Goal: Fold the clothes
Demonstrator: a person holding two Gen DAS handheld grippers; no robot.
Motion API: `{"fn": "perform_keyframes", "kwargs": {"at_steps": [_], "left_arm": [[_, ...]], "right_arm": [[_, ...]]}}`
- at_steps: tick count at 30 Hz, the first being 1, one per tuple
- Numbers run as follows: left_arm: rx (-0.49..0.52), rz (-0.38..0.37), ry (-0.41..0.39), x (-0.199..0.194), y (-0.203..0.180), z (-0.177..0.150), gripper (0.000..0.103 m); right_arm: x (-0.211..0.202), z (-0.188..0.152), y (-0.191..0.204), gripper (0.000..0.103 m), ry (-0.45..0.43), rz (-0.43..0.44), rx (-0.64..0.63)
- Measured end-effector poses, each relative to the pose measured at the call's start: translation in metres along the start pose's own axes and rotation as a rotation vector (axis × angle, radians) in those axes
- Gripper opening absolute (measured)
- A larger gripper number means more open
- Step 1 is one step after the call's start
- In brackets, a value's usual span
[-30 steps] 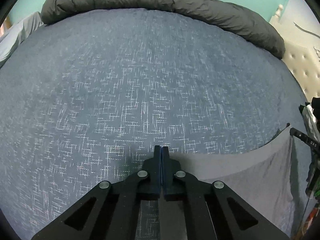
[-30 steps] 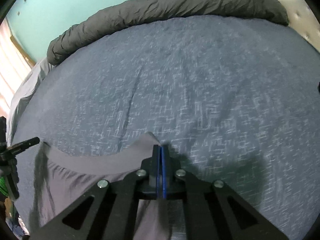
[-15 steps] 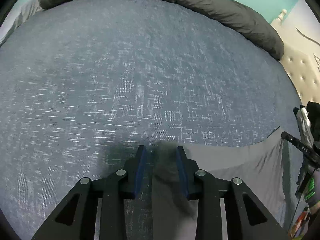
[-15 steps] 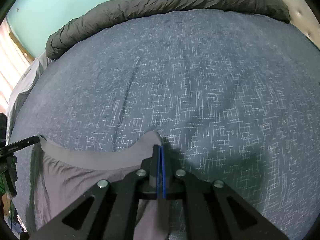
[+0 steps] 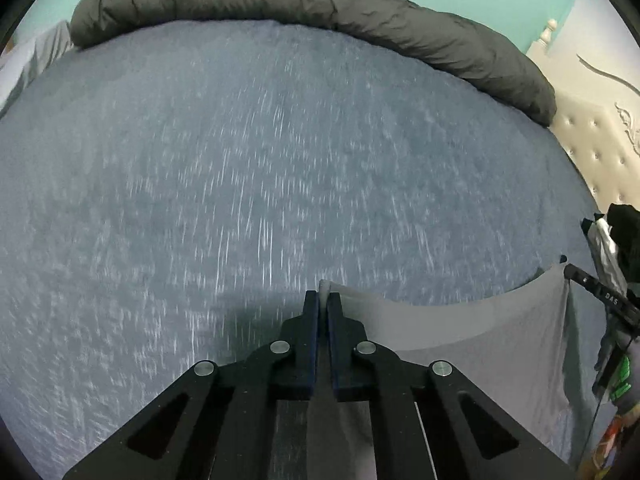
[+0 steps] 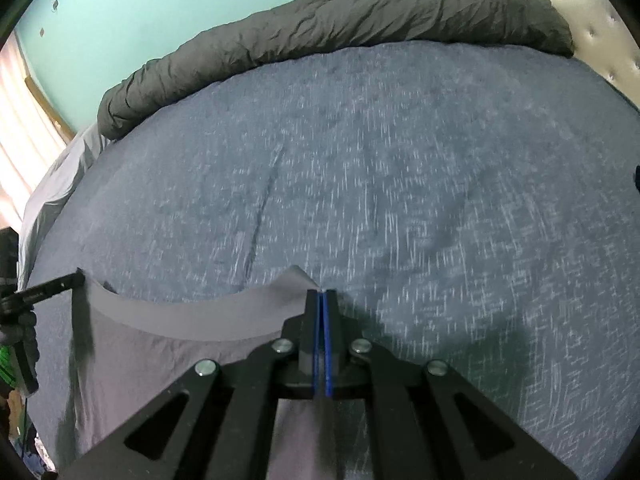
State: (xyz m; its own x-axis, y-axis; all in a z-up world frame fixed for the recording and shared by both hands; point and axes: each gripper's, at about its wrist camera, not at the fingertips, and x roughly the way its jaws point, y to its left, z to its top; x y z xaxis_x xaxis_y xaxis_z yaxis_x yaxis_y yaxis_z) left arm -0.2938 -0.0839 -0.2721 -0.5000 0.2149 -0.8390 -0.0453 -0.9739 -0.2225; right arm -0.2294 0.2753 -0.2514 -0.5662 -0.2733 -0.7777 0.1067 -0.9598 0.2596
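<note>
Left gripper [image 5: 323, 303] angled downward, jaws just closed, pinching a grey cloth [image 5: 460, 344] corner, right gripper [image 6: 322, 304] angled downward, clamped on the opposite corner.

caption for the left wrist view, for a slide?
Left gripper shut on a corner of the grey cloth garment over the blue speckled bedspread.

Left tongs [image 5: 323, 300] just closed, pinching grey garment [image 5: 460, 332] edge, over blue bedspread [image 5: 240, 180]
</note>
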Motion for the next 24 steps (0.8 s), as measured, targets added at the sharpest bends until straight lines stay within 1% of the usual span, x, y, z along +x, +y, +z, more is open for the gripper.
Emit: {"fn": "perform_keyframes", "kwargs": {"at_steps": [5, 11, 16, 20, 22, 23, 24], "left_arm": [[-0.007, 0.030, 0.022, 0.018, -0.004, 0.020, 0.004], [-0.013, 0.033, 0.026, 0.039, -0.004, 0.033, 0.004], [-0.018, 0.048, 0.051, 0.066, -0.001, 0.044, 0.004], [-0.084, 0.045, 0.073, 0.078, 0.010, 0.042, 0.011], [-0.101, 0.043, 0.070, 0.072, 0.016, 0.041, 0.014], [-0.104, 0.044, 0.066, 0.066, 0.019, 0.041, 0.018], [-0.107, 0.041, 0.059, 0.059, 0.022, 0.040, 0.019]], "right_arm": [[0.018, 0.019, 0.001, 0.001, -0.006, -0.034, 0.008], [0.039, 0.029, -0.003, 0.001, 0.000, -0.066, 0.014], [0.057, 0.033, -0.008, 0.001, 0.023, -0.083, 0.009], [0.070, 0.035, -0.012, 0.001, 0.043, -0.100, 0.039], [0.064, 0.035, -0.015, 0.002, 0.039, -0.129, 0.059], [0.057, 0.036, -0.019, 0.004, 0.027, -0.131, 0.072], [0.050, 0.036, -0.022, 0.006, 0.016, -0.133, 0.086]]}}
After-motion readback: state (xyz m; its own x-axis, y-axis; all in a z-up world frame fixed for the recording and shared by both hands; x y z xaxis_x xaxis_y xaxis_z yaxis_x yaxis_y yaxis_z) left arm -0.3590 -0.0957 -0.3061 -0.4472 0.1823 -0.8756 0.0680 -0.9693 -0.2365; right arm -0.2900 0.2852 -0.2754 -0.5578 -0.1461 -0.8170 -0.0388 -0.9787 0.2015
